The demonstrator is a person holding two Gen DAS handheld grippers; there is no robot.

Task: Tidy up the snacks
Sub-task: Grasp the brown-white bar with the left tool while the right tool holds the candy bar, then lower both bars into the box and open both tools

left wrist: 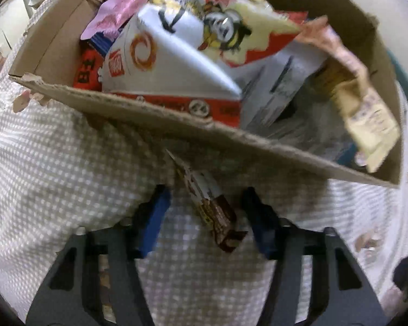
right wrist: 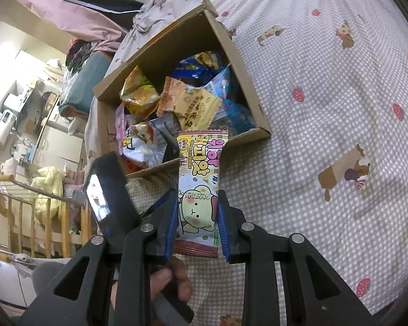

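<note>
Left wrist view: the left gripper (left wrist: 204, 212) points down at a checked bedsheet (left wrist: 54, 163), just in front of the torn near wall of a cardboard box (left wrist: 149, 108).
Left gripper state: its blue pads (left wrist: 155, 217) stand apart, on either side of a brown snack bar (left wrist: 206, 203); neither pad visibly presses on the wrapper, so it is open around the bar, not clamped.
Snack bar: lies on the sheet between the fingers, tilted, one end reaching toward the box wall, outside the box.
Box contents, left view: a large white and red bag (left wrist: 176, 54) leans on top, a pink packet (left wrist: 122, 8) behind it, and a beige packet (left wrist: 367, 119) hangs at the right; the picture is blurred.
Right wrist view: the right gripper (right wrist: 197, 225) holds a pink and yellow cookie packet (right wrist: 198, 190) upright, both pads pressed against its sides.
Cookie packet position: above the bedsheet (right wrist: 326, 108), in front of the box (right wrist: 242, 62), not inside it.
Box, right view: sits on the bed, filled with mixed snack bags in yellow, orange and blue.
Person: a hand (right wrist: 166, 282) shows below the right gripper.
</note>
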